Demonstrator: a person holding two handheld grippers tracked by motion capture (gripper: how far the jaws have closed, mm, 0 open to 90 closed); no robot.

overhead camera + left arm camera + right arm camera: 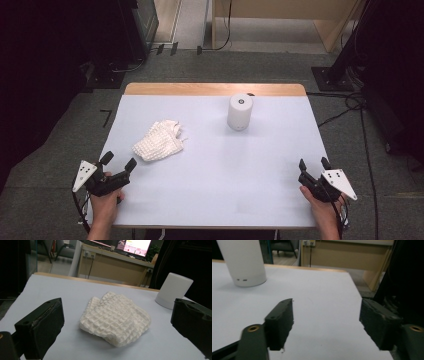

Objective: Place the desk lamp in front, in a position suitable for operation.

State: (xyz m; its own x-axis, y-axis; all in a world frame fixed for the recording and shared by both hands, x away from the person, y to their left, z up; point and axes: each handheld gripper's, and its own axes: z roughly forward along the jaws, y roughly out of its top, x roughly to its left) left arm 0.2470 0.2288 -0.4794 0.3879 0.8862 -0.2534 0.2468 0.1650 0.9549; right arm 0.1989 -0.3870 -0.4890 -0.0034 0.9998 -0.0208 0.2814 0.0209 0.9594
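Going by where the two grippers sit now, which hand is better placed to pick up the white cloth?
Left. The left gripper sits at the table's near left corner with open jaws aimed at the cloth, which lies just ahead of it. The right gripper is across the table, facing the white cylinder.

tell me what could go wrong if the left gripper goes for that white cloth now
The waffle-textured cloth lies folded in loose layers, so the open left gripper may pinch only the top layer and let it unfold as it lifts.

The cloth is limp and light on the smooth white table; a low approach could push it ahead rather than catch it.

The white cylinder stands upright and apart from the cloth; a wide sweep with the cloth, or with the open right gripper, could tip it.
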